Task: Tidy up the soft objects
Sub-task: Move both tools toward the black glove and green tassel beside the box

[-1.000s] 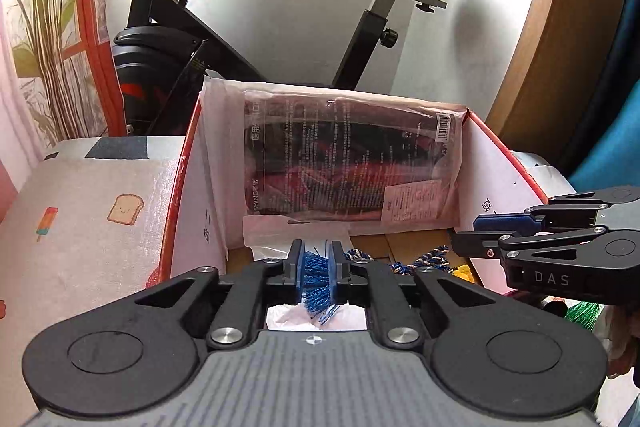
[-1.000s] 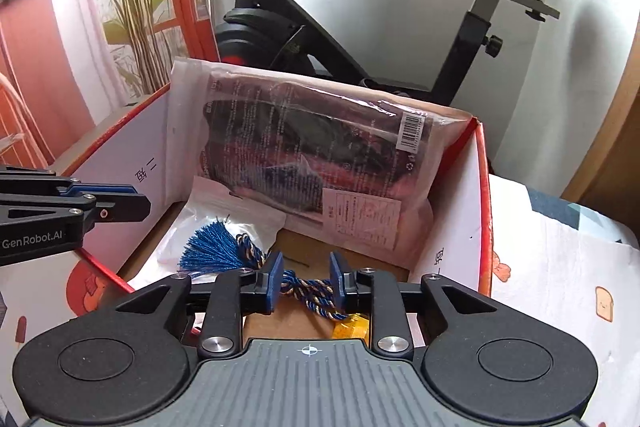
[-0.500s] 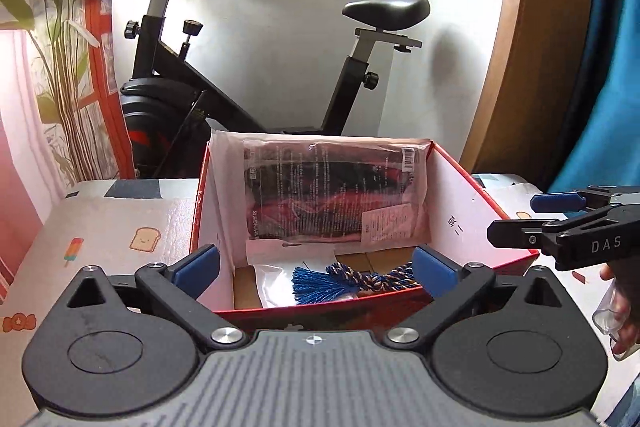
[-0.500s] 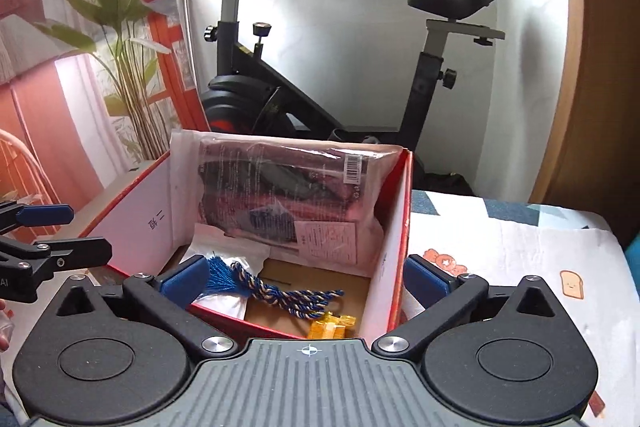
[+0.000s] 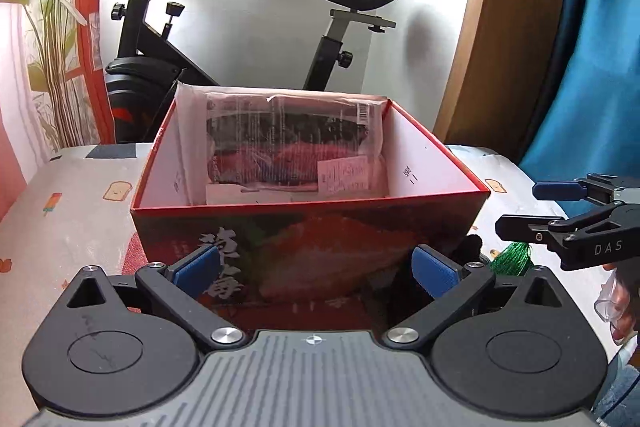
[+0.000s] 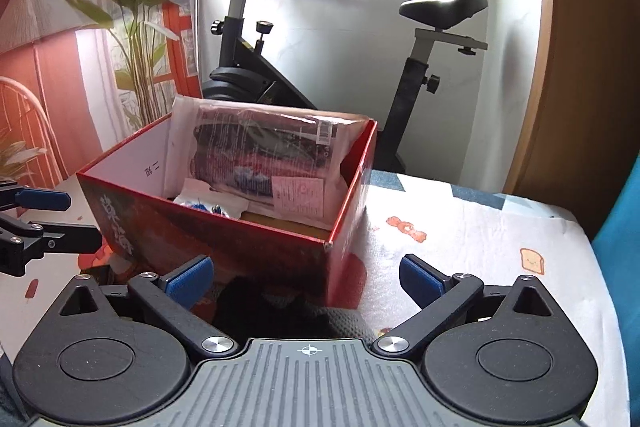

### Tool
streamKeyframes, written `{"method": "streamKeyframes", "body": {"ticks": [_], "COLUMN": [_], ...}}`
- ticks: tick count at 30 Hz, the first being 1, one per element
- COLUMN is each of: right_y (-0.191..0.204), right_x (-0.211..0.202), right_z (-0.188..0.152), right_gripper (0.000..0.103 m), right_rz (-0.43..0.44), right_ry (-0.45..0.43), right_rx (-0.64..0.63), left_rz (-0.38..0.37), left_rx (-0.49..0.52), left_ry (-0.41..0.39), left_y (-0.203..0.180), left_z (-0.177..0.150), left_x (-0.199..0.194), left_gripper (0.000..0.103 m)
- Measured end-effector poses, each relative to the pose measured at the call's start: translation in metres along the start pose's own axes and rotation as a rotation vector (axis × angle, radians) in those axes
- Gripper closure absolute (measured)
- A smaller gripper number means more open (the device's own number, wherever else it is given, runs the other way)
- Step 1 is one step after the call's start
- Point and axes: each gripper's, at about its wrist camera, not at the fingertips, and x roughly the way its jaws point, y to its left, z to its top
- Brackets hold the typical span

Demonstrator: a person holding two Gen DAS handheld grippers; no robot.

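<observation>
Red box on the patterned bench, both tongs spread wide and holding nothing.

A plastic-wrapped dark bundle leans on the box's far wall; a blue tassel peeks out on a white packet inside. The left tongs and right tongs hover before the near wall, jaws just opened, nothing between them. A green tassel lies beside the box. An exercise bike stands behind.

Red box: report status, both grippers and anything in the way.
Left gripper and right gripper open, empty, jaws just opened. Red box holds bagged package. Dark soft item lies before right gripper.
</observation>
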Motion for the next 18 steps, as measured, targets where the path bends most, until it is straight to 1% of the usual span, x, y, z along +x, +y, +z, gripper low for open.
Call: {"method": "streamKeyframes", "body": {"ticks": [1, 3, 4, 6, 8, 10, 13, 18], "right_y": [0.0, 0.001, 0.001, 0.002, 0.006, 0.008, 0.004, -0.007], "right_x": [0.001, 0.004, 0.006, 0.01, 0.013, 0.012, 0.009, 0.0], "right_z": [-0.005, -0.015, -0.02, -0.03, -0.04, -0.05, -0.059, -0.06], "right_gripper": [0.011, 0.021, 0.024, 0.035, 0.04, 0.041, 0.041, 0.039], "right_rz": [-0.002, 0.013, 0.027, 0.045, 0.048, 0.048, 0.021, -0.014], "right_ry": [0.011, 0.045, 0.066, 0.107, 0.14, 0.156, 0.164, 0.135], "right_rx": [-0.009, -0.024, -0.027, -0.045, -0.07, -0.082, -0.067, -0.044], "left_rz": [-0.01, -0.031, -0.035, -0.038, -0.046, -0.053, -0.059, -0.076], "left_rx": [-0.002, -0.011, -0.017, -0.024, -0.036, -0.043, -0.047, -0.073], "left_ry": [0.007, 0.023, 0.033, 0.051, 0.069, 0.083, 0.093, 0.112], "left_y": [-0.002, -0.004, -0.005, -0.006, -0.007, -0.009, -0.01, -0.01], "left_z": [-0.002, -0.007, -0.009, -0.013, -0.019, -0.022, -0.027, -0.034], "left_x": [0.002, 0.007, 0.01, 0.016, 0.02, 0.023, 0.026, 0.029], "left_gripper": [0.0, 0.005, 0.006, 0.011, 0.013, 0.016, 0.018, 0.021]}}
